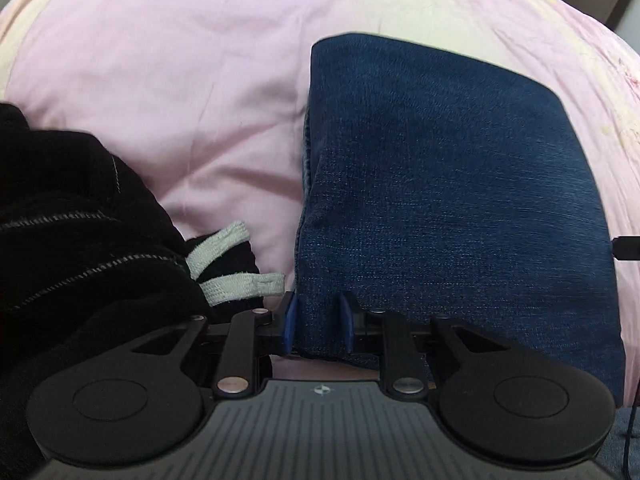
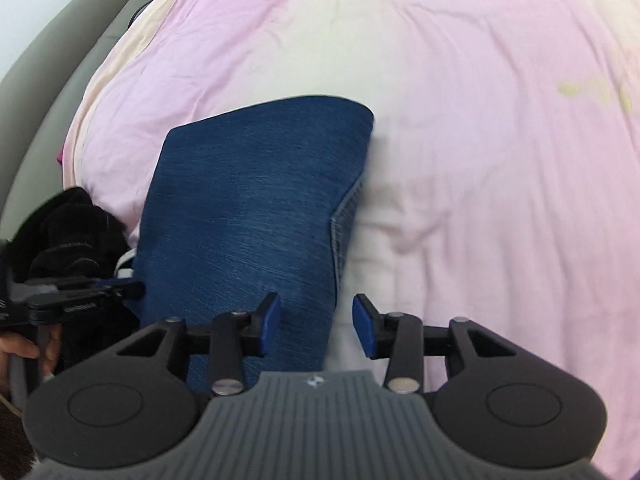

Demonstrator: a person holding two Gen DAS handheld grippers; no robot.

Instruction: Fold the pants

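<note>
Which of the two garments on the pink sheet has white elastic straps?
The black garment, bunched left of the folded jeans; its white straps poke out. The jeans are plain blue denim.

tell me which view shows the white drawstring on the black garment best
The left wrist view. There the white drawstring lies in full, two flat ends spilling from the black garment onto the pink sheet, next to the folded jeans. The right wrist view shows only a white sliver between garment and jeans.
</note>
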